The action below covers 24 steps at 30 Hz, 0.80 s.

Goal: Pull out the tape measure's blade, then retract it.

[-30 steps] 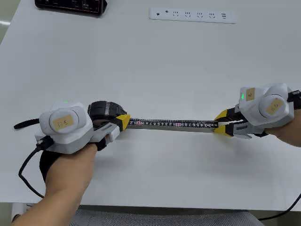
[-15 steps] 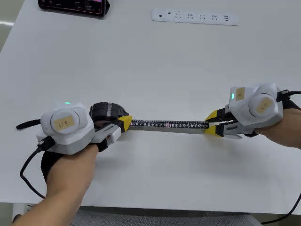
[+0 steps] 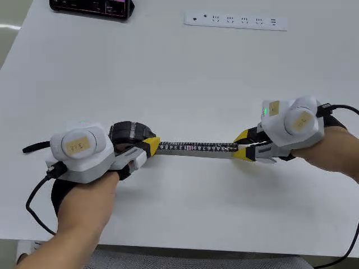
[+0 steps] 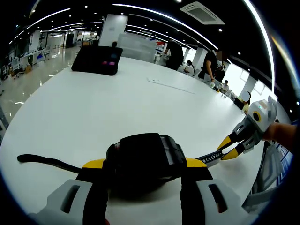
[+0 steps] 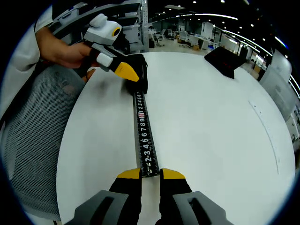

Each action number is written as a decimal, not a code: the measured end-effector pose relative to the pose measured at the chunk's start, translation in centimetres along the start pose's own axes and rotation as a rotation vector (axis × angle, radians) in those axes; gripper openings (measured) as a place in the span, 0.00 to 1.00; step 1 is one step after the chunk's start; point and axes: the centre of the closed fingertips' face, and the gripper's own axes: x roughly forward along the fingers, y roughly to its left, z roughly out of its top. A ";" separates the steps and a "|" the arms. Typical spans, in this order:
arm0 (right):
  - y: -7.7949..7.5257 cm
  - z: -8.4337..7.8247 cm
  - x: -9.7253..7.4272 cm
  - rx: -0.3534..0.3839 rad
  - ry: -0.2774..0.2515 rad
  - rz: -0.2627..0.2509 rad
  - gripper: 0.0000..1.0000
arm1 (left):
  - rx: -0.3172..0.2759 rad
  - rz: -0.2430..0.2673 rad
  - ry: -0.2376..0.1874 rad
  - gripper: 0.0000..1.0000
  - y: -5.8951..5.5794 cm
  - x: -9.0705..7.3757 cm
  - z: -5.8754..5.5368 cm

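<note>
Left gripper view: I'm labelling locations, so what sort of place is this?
Probably a big open-plan office or lab: long ceiling light strips, a wide white table, people in the background.

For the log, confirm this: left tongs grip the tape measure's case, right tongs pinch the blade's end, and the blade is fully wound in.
Not wound in. The blade stretches out between the case and the right tongs, as the right gripper view shows. The rest holds.
</note>
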 end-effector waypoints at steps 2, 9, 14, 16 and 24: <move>0.0 0.2 0.1 -0.001 -0.002 0.005 0.10 | -0.002 -0.001 -0.001 0.58 0.0 0.0 0.0; 0.1 0.6 0.6 -0.005 -0.010 0.018 0.10 | -0.005 -0.004 -0.002 0.58 0.0 0.0 0.0; 0.1 1.1 1.0 -0.002 -0.016 0.023 0.10 | -0.008 -0.007 -0.001 0.58 0.0 0.0 0.0; 0.1 1.3 1.2 -0.002 -0.019 0.025 0.10 | -0.010 -0.008 -0.001 0.58 0.1 0.0 0.0; 0.0 2.2 2.0 0.011 -0.036 0.033 0.10 | -0.011 -0.013 -0.001 0.58 0.1 0.0 -0.1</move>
